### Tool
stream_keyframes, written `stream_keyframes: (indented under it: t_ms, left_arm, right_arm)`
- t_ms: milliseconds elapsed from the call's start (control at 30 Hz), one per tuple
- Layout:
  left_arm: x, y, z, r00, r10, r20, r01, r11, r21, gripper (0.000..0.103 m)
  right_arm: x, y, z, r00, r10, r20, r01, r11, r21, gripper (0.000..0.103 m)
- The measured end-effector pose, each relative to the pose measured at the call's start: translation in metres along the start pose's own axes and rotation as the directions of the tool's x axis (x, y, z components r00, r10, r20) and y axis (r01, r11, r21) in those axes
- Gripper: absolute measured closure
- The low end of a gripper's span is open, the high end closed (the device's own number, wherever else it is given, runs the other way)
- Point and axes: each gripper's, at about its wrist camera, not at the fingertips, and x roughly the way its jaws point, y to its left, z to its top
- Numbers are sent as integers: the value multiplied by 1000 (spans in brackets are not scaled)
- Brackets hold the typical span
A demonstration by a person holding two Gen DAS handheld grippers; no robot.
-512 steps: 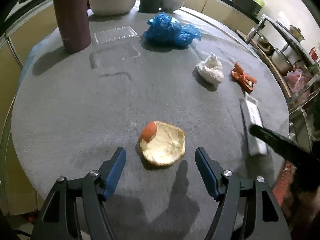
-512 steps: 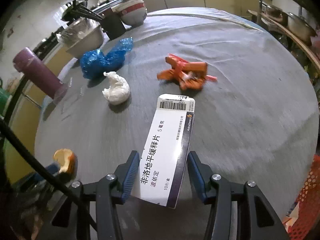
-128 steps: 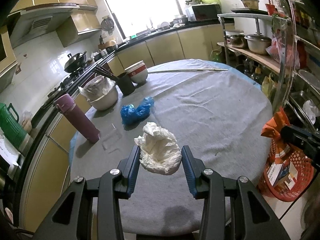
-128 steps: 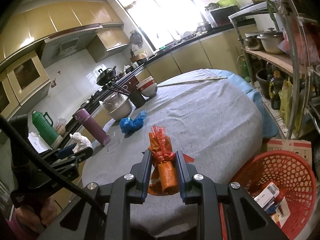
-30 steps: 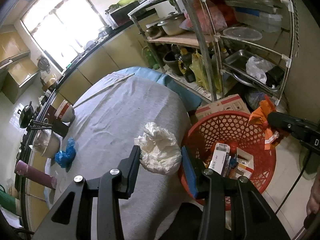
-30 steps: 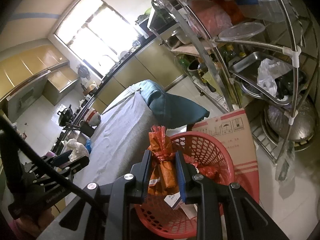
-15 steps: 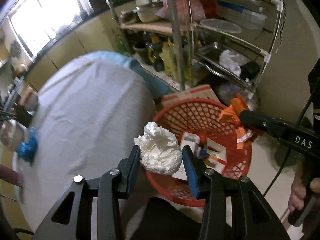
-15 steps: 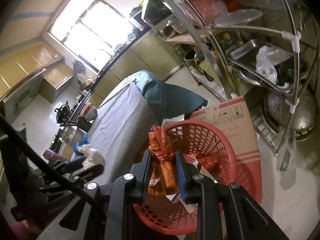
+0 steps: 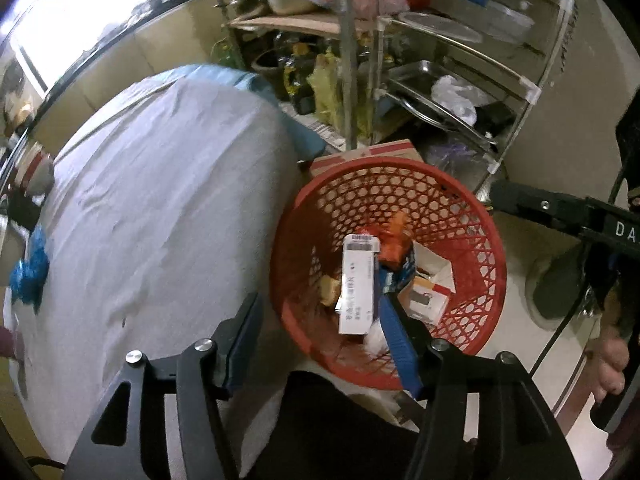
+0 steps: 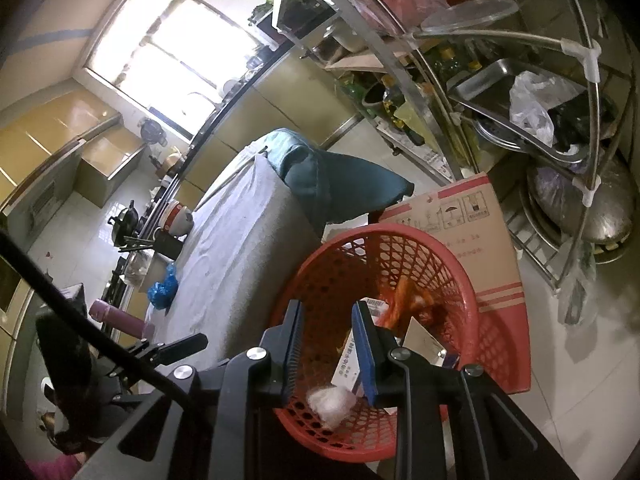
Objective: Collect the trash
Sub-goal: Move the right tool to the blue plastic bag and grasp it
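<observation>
Red plastic mesh basket (image 9: 400, 162) on pale floor tiles, already holding a crumpled white tissue (image 10: 332, 400), a crinkled orange wrapper (image 9: 394, 240) and a long white medicine box (image 9: 358, 280). Hovering above it with the left gripper (image 9: 318, 304), jaws opening and empty; likewise with the right gripper (image 10: 327, 306), jaws narrowly parted, gripping nothing. Still to collect, seemingly: a crumpled blue plastic bag (image 9: 28, 276) far across the round grey-clothed table (image 9: 160, 200). Cluttered kitchen otherwise: steel shelf rack (image 9: 440, 92), red-and-white cardboard carton (image 10: 480, 220) behind the basket.
</observation>
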Motion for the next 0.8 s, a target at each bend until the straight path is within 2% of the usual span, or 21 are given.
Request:
stream_keyframes:
  t_ms: [133,233,333,500,667,800]
  left_arm:
    - [-10,33,-10,999,37,18,-35,997,-67,40]
    - [-21,67,-23,995,91,36,-86,987,-134,38]
    - [-33,112,-45,985,169,44,-155,960,-231,37]
    - [-50,182,-91,959,283,19,-256,892,-373,37]
    - [-66,251,-142,913,408,-33,-372,794,-481,37]
    - [-82,295,-183,878,474,-68,-427,709,-562,36]
  right_arm:
    - [8,12,0,1000,2,-16,-3,1000,-18,75]
    - [15,27,-1,999,0,-32,-2,999,-47,75]
    - [28,46,-1,998,1,-60,-6,996,-84,75]
    - [61,96,-2,992,21,-127,-41,986,-162,75]
    - [104,170,-10,977,49,-206,-106,956,-275,75]
    - [149,234,-22,959,64,-275,-163,921,-353,75]
